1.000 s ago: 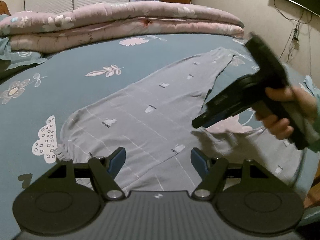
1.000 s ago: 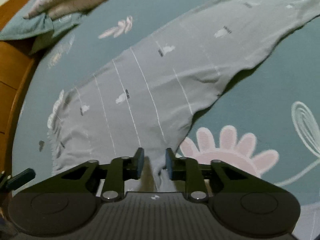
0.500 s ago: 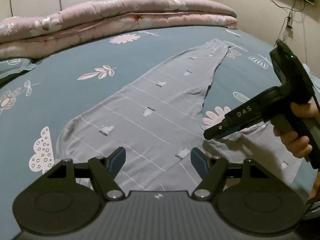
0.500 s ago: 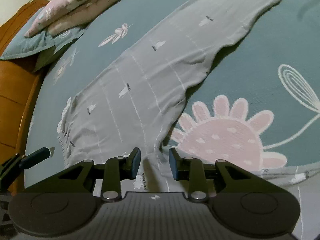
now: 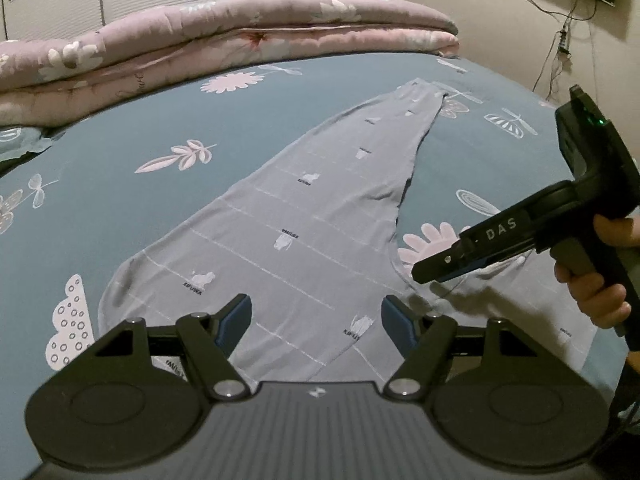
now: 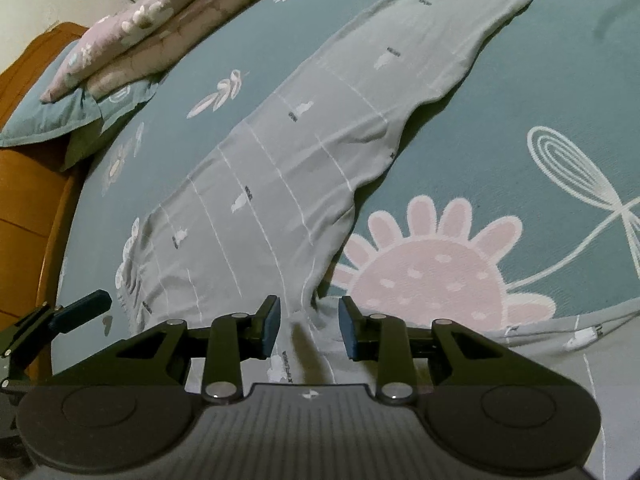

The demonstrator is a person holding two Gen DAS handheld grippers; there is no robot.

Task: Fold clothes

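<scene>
A pair of grey trousers with thin white lines and small prints lies flat on the teal bedsheet. One leg stretches away to the far right; the other leg runs off to the near right. My left gripper hovers open over the waist end with nothing between its pads. My right gripper, held by a hand, hangs just over the crotch fold. In the right wrist view, that right gripper stands partly open, and the trousers lie below the gap, not pinched.
A folded pink quilt lies along the far side of the bed. A teal pillow and a wooden bed frame are at the left. A wall with hanging cables borders the right. One left finger shows at the lower left.
In the left wrist view the right gripper has drifted right and lower, toward the crotch fold. Its jaws have widened a little. The left gripper has shifted slightly and stays open.
</scene>
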